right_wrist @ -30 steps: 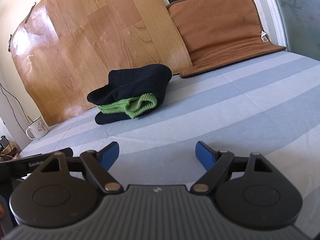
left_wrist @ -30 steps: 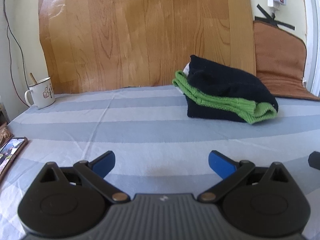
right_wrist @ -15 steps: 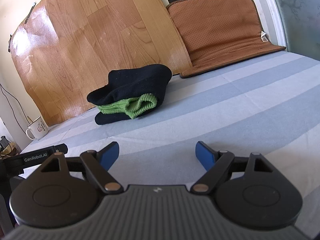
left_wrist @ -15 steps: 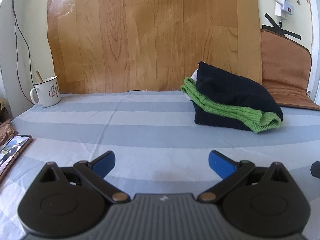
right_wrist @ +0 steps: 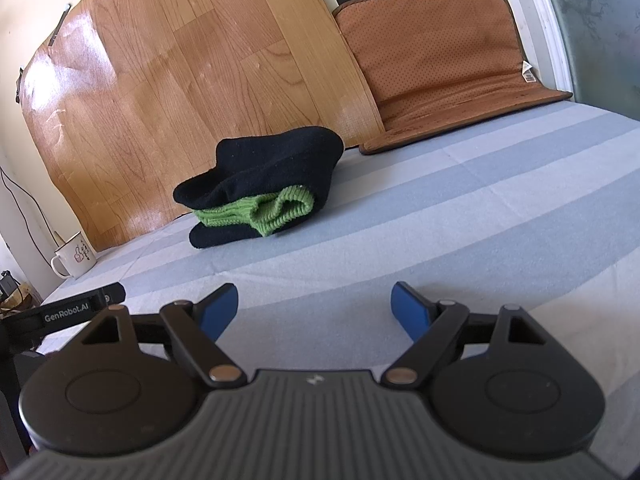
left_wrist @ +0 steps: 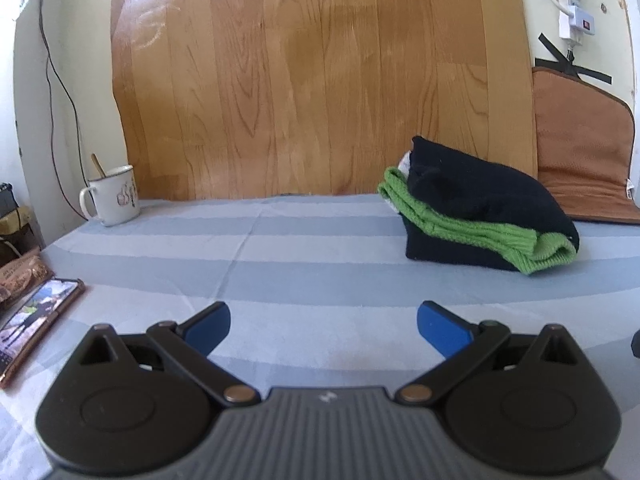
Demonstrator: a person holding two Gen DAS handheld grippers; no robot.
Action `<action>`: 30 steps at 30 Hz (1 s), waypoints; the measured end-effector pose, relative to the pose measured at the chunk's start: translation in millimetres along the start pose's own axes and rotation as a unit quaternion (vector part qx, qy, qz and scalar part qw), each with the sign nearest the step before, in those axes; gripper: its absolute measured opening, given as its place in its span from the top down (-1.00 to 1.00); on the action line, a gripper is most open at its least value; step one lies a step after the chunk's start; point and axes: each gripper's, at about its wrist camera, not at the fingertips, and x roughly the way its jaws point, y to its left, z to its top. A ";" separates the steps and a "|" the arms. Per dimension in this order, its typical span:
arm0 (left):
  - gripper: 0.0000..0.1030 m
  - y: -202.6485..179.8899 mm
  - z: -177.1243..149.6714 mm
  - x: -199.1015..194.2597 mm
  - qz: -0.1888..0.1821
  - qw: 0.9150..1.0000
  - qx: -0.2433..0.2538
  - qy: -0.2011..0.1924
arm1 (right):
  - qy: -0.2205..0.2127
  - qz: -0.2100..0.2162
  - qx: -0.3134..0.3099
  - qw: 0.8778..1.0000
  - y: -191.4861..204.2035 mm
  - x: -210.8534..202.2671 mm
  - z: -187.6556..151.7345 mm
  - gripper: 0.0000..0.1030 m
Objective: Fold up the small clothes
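A folded black knit garment with green ribbed trim (left_wrist: 476,208) lies as a small stack on the blue-striped sheet (left_wrist: 280,248), right of centre in the left wrist view. The right wrist view has the same stack (right_wrist: 264,196) left of centre. My left gripper (left_wrist: 324,326) hovers over the near part of the sheet, open, nothing between its blue pads. Just as wide stands my right gripper (right_wrist: 316,310), open and empty, well short of the stack. The left gripper's black body (right_wrist: 64,312) shows at the left edge of the right wrist view.
A white enamel mug (left_wrist: 112,196) with a spoon stands at the far left by the wall. A phone (left_wrist: 36,320) and a snack packet lie at the left edge. A wood-pattern panel (left_wrist: 312,80) and a brown mat (right_wrist: 444,64) lean on the back wall.
The left wrist view has levelled out and tipped up a little, so the stack and mug sit lower in it. The right gripper and the clothes have not moved.
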 end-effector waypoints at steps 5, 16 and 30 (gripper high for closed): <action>-1.00 0.4 -0.7 2.2 0.000 1.000 0.000 0.008 | 0.000 0.000 0.000 1.000 0.2 0.4 -0.3 -0.67; -1.00 -2.8 -1.8 2.7 -0.012 1.000 0.014 0.016 | -0.001 0.000 0.001 1.000 0.4 0.4 -0.3 -0.67; -1.00 -4.3 -5.3 7.5 -0.037 0.998 0.018 0.057 | 0.000 0.000 0.001 1.000 -0.2 0.5 -0.1 -0.67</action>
